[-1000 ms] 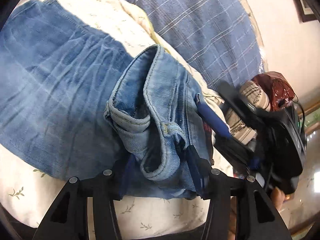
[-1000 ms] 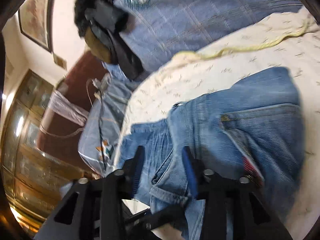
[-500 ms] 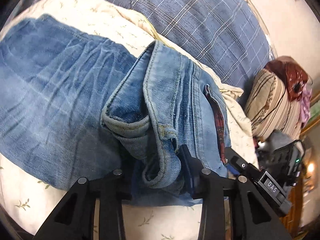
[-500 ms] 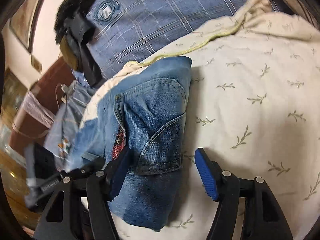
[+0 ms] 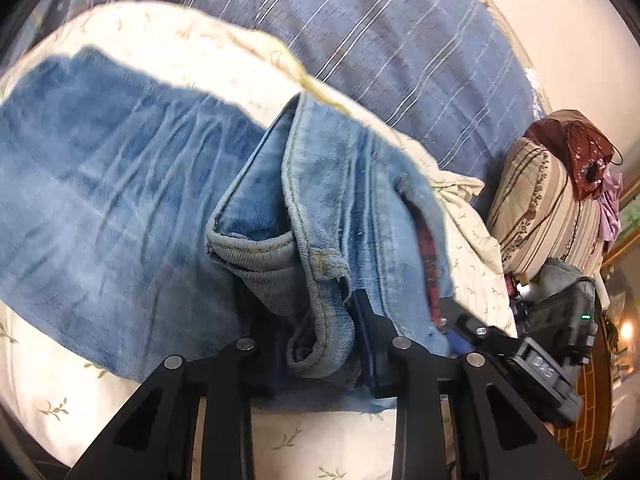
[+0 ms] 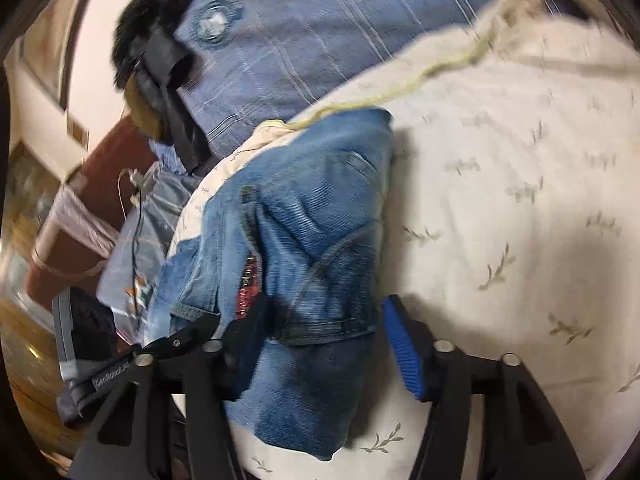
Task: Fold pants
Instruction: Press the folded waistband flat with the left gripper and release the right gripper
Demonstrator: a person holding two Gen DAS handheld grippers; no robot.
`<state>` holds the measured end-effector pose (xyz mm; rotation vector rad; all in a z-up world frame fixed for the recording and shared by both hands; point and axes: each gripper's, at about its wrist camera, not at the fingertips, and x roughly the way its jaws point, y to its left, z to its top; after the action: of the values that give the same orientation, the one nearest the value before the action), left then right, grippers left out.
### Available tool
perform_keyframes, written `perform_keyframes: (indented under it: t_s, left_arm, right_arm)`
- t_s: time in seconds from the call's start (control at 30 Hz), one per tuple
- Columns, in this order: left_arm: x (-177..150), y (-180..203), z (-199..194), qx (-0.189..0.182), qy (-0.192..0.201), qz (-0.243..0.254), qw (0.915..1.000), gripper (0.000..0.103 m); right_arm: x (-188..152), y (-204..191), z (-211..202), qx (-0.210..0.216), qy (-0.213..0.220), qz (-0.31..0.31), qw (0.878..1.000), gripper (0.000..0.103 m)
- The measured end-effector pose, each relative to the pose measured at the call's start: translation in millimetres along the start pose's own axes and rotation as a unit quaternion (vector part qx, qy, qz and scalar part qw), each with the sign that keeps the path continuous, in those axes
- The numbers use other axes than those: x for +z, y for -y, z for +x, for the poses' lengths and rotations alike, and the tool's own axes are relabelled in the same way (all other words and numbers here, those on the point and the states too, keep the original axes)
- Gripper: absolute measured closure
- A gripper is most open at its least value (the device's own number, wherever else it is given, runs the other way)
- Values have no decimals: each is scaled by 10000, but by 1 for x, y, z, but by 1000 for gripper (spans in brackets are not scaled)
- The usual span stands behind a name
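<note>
Blue jeans [image 5: 120,208] lie partly folded on a cream leaf-print bedcover [image 5: 168,40]. The bunched waistband [image 5: 320,264] rises between the fingers of my left gripper [image 5: 320,344], whose jaws are closing and squeeze the denim; its left finger is buried under the cloth. In the right wrist view the folded jeans [image 6: 312,216] show a back pocket. My right gripper [image 6: 324,336] is open and straddles their near edge, with the blue pad [image 6: 400,348] just off the denim over the bedcover [image 6: 520,200]. The right gripper's body [image 5: 528,364] shows at the lower right of the left wrist view.
A blue plaid quilt [image 5: 400,48] lies beyond the cover. A striped pillow [image 5: 536,208] and a dark red bag [image 5: 572,144] sit to the right. In the right wrist view a black furry item with a strap [image 6: 160,52], a cable [image 6: 136,216] and a wooden floor [image 6: 24,360] lie on the left.
My left gripper's jaws have narrowed onto the waistband fold. My right gripper has come down off the spread jeans to their folded edge and stands wider.
</note>
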<state>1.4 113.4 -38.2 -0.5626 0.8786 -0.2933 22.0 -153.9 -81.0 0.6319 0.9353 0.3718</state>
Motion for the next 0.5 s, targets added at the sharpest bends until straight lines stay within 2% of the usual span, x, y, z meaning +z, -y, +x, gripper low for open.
perform_keyframes:
  t_s: [0.1, 0.2, 0.3, 0.37, 0.43, 0.5]
  left_arm:
    - [8, 15, -17, -193, 167, 191, 9995, 79]
    - [16, 15, -29, -327, 213, 241, 9989, 79]
    - [12, -7, -13, 29, -43, 228, 9997, 78]
    - [4, -28, 0, -47, -214, -28, 9998, 75]
    - [2, -34, 1, -129, -162, -171, 9996, 70]
    - [5, -31, 0, -157, -132, -88, 9998, 69]
  right_arm:
    - [2, 10, -2, 217, 13, 308, 9993, 40]
    - [1, 3, -8, 134, 136, 124, 9997, 39]
    - [-3, -8, -5, -79, 117, -124, 9998, 38]
    - [-7, -16, -2, -238, 83, -322, 9992, 38]
    - [-9, -24, -3, -410, 142, -448, 9981, 38]
    - [-12, -32, -9, -730, 331, -522, 9954, 37]
